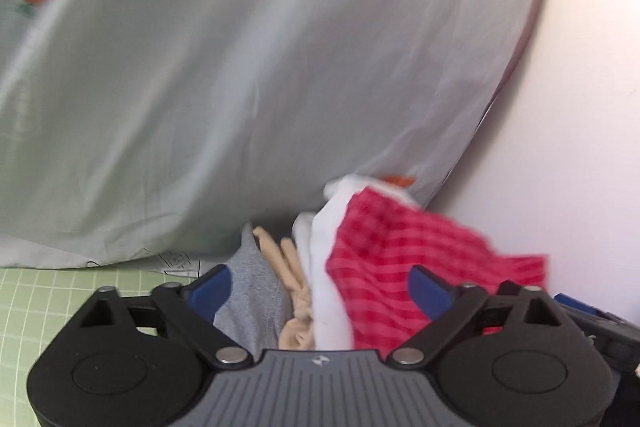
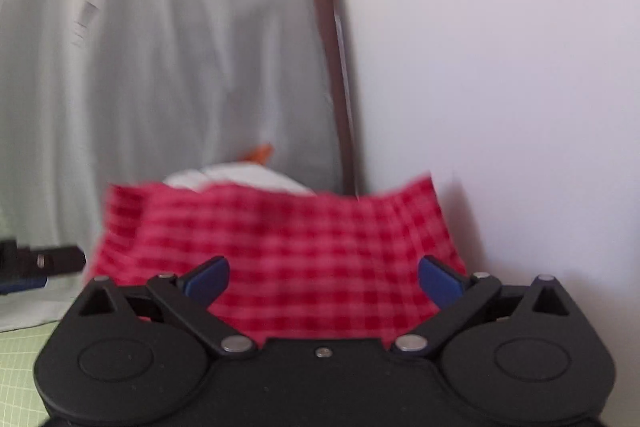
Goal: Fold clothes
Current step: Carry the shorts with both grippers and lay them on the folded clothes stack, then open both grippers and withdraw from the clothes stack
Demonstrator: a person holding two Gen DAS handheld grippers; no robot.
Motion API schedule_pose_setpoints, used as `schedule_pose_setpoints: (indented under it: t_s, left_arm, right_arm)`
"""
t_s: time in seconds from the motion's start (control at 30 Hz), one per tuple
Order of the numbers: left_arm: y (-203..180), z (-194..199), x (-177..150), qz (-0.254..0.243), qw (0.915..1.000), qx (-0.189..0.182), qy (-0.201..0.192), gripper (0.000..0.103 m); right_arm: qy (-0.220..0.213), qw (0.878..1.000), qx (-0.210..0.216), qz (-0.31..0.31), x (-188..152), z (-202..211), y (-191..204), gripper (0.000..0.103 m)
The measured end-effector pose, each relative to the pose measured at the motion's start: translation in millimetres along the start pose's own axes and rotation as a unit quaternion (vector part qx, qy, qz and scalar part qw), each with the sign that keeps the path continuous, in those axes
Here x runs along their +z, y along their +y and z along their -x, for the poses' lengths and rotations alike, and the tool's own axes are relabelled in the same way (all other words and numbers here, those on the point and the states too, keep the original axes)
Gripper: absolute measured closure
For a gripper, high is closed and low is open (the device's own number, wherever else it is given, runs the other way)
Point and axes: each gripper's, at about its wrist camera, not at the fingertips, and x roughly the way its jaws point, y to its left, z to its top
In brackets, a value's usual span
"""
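Left wrist view: left gripper [image 1: 320, 291] spread wide, nothing pinched. Clothes pile ahead at the far edge of the green grid mat [image 1: 36, 311]: grey garment [image 1: 252, 291], beige piece [image 1: 294, 287], white cloth [image 1: 326, 267], red checked cloth [image 1: 404, 259] rightmost. Pale curtain [image 1: 240, 67] behind.

Right wrist view: right gripper [image 2: 324, 283] spread wide, holding nothing. Red checked cloth [image 2: 288, 251] directly ahead between the fingers; contact unclear. White wall [image 2: 500, 67] to the right.

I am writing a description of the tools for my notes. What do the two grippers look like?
Both look alike: the left gripper and right gripper have matte black bodies with round housings, black linkage arms with silver pivot pins, and blue fingertips. The left one has a ribbed grey centre plate with a small logo. No cables or sleeves show.
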Motion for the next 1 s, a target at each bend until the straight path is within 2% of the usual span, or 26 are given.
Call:
schedule_pose_setpoints:
  t_s: [0.07, 0.13, 0.27, 0.37, 0.43, 0.57, 0.63, 0.77, 1.0]
  left_arm:
    - [1, 38, -10, 0.04, 0.9986, -0.012, -0.034, 0.0]
    - [4, 69, -16, 0.074, 0.9961, -0.038, -0.029, 0.0]
    - [4, 118, -30, 0.088, 0.996, -0.017, 0.001, 0.0]
    - [1, 146, -44, 0.076, 0.9967, 0.027, -0.014, 0.0]
    - [-2, 159, -52, 0.051, 0.9979, 0.025, -0.03, 0.0]
    - [-10, 188, -65, -0.032, 0.9982, -0.012, -0.049, 0.0]
    - [-13, 197, -67, -0.061, 0.997, -0.004, -0.047, 0.0]
    - [-24, 216, -84, -0.104, 0.994, 0.017, -0.03, 0.0]
    - [-30, 232, -115, -0.147, 0.9891, 0.011, 0.004, 0.0]
  right_arm:
    - [-0.022, 1.0, 0.003, 0.014, 4, 18, 13, 0.0]
    - [-0.044, 0.999, -0.012, 0.011, 2, 44, 23, 0.0]
    - [-0.075, 0.996, -0.04, 0.017, -19, 128, 28, 0.0]
    - [-0.043, 0.997, -0.052, 0.039, -38, 168, 33, 0.0]
    - [-0.022, 0.997, -0.058, 0.052, -52, 193, 34, 0.0]
    - [0.002, 0.997, -0.062, 0.042, -79, 227, 32, 0.0]
    - [0.01, 0.997, -0.062, 0.033, -89, 237, 32, 0.0]
    - [0.022, 0.998, -0.055, 0.021, -108, 259, 35, 0.0]
    - [0.027, 0.997, -0.062, 0.022, -128, 285, 42, 0.0]
